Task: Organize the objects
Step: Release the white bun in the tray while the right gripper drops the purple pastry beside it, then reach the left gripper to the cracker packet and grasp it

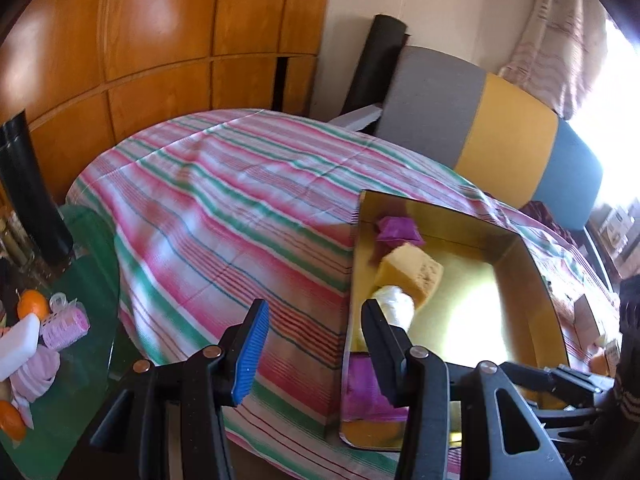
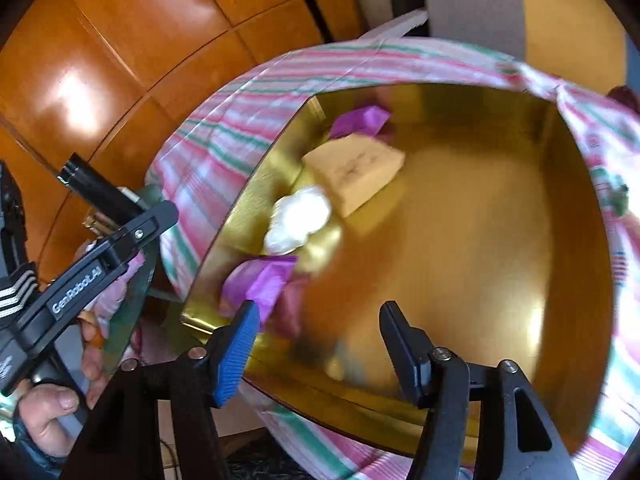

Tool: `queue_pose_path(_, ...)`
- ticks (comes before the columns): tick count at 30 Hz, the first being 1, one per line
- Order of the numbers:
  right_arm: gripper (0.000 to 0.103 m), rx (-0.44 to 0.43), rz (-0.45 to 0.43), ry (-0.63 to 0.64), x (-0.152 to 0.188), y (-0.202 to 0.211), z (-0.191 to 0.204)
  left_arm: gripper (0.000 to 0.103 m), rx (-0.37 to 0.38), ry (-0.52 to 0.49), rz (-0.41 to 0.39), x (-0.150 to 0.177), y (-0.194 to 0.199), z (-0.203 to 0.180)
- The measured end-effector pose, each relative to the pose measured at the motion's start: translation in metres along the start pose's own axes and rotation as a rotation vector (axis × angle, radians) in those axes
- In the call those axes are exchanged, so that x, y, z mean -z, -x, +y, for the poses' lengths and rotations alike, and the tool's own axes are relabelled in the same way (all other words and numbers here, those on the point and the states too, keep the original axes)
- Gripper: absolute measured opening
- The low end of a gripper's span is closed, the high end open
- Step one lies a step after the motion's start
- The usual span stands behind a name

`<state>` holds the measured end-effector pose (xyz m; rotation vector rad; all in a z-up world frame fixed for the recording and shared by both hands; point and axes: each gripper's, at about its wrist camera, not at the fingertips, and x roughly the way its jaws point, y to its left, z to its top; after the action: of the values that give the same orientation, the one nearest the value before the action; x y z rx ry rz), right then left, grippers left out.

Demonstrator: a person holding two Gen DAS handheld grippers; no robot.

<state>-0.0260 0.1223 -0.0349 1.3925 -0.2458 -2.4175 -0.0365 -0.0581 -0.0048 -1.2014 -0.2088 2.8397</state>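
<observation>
A gold box (image 1: 532, 264) (image 2: 500, 208) sits on the striped bed. Inside it lie a yellow sponge (image 1: 412, 274) (image 2: 354, 168), a white bundle (image 1: 394, 304) (image 2: 298, 218) and two purple packets (image 1: 398, 230) (image 2: 362, 120) (image 2: 264, 282). My left gripper (image 1: 316, 344) is open and empty, above the box's left wall. My right gripper (image 2: 316, 334) is open and empty, above the box's near edge. The left gripper also shows in the right wrist view (image 2: 120, 240), held in a hand.
A glass side table (image 1: 76, 360) at the left holds oranges (image 1: 32, 304), a pink roller pack (image 1: 66, 326), a white bar (image 1: 18, 344) and a pink cloth (image 1: 34, 372). Wooden wardrobe doors (image 1: 160, 40) stand behind. A grey-yellow-blue headboard (image 1: 500, 120) is at the far right.
</observation>
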Motion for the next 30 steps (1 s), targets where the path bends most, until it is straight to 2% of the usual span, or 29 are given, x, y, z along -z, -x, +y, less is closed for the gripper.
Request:
queue_pose_path(2,0.074,0.051,-0.035,0.014,0.001,0.013,-0.002,0.048,0.010,-0.016,-0.002,0.001,0.003,-0.008)
queue_pose_path(8,0.081,0.158,-0.118,0.023,0.003,0.042,-0.014,0.048,0.047,-0.075,0.012,0.010,0.006,-0.032)
queue_pose_path(16,0.083,0.214,-0.161,0.005,0.011,0.062,-0.032,0.048,0.085,-0.139,0.021,0.016,0.010,-0.056)
queue_pose_path(24,0.084,0.251,-0.201,-0.085,0.021,0.087,-0.070,0.048,0.116,-0.205,0.045,0.022,0.009,-0.081)
queue_pose_path(30,0.085,0.319,-0.223,-0.195,0.030,0.117,-0.120,0.048,0.154,-0.260,0.046,0.021,0.009,-0.104)
